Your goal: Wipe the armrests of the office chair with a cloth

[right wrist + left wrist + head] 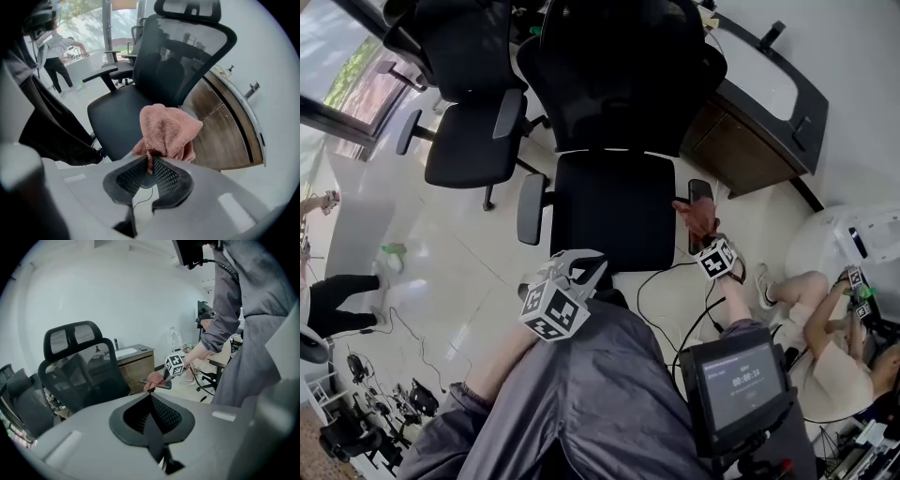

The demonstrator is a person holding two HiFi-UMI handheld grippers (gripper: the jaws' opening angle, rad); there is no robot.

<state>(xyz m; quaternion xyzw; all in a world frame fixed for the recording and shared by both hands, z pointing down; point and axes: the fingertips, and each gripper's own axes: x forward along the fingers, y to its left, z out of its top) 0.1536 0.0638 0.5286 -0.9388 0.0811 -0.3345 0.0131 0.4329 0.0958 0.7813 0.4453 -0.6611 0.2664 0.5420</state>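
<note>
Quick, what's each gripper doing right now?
Left gripper: closed, nothing between its jaws.
Right gripper: closed on the pink cloth.

The head view is looking steeply down on the office chair [614, 216]. Both gripper views are facing its backrest [183, 56], the left from farther off, the right from close.
</note>
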